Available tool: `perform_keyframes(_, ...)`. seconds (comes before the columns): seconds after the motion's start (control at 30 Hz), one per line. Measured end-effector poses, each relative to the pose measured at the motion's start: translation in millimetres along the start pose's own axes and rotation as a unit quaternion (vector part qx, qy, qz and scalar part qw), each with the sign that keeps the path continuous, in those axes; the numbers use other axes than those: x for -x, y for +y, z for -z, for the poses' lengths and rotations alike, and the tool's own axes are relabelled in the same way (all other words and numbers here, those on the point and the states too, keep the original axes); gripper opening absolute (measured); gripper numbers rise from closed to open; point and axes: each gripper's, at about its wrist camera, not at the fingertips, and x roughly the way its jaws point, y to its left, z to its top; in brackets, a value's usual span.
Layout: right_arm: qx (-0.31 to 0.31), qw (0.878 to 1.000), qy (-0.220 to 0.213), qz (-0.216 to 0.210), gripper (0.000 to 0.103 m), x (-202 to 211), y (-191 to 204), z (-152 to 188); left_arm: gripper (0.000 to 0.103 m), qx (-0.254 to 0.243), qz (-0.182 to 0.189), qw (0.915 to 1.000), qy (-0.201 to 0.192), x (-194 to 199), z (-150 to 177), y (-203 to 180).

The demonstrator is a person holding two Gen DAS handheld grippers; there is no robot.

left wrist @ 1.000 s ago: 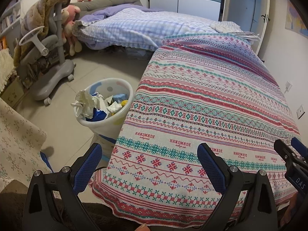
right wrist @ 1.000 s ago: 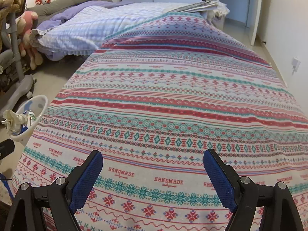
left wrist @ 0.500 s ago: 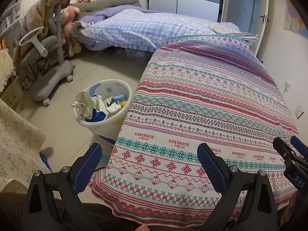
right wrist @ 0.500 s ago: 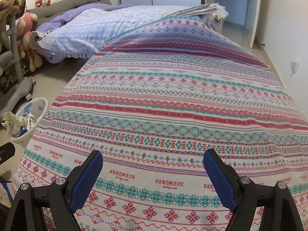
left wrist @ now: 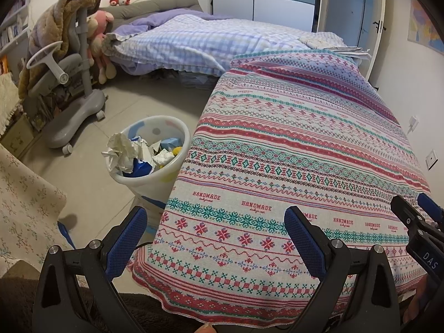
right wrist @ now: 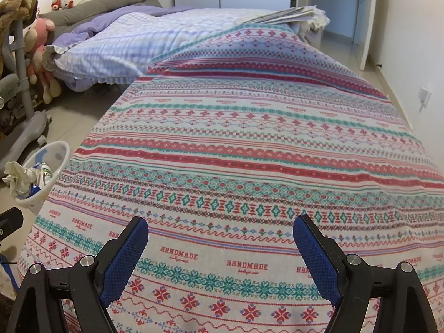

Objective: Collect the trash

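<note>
Both grippers: left gripper [left wrist: 215, 231] and right gripper [right wrist: 220, 242] hovered with jaws wide, empty.
Bin place: wastebasket [left wrist: 155, 149] sat ahead-left of left jaws, touching patterned tablecloth [left wrist: 291, 152] edge.
Axis: upright, mouth up.
Risk: crumpled paper [left wrist: 122, 149] overhung rim; a nudge could spill it.

Bare patterned cloth ahead, crowded floor to the left

The patterned cloth [right wrist: 236, 144] lies flat and bare under both spread grippers, with open room above it. Left of its edge, the full trash bin [left wrist: 155, 155] stands touching the cloth, crumpled paper [left wrist: 122, 152] heaped over its rim. Beyond it a grey chair [left wrist: 63, 88] fills the floor, and the bed [left wrist: 199, 44] closes off the far side.
</note>
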Motion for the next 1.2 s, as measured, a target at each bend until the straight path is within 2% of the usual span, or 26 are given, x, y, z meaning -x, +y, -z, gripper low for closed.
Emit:
perform_keyframes(0.8, 0.003, 1.0, -0.001, 0.001, 0.089, 1.2, 1.6, 0.7, 0.1, 0.0, 0.001, 1.0, 0.0, 1.1, 1.1, 0.0)
perform_keyframes(1.2, 0.002, 1.0, 0.001, -0.008, 0.089, 1.6, 0.1, -0.4, 0.1, -0.013, 0.003, 0.9999, -0.007, 6.2, 1.5, -14.3)
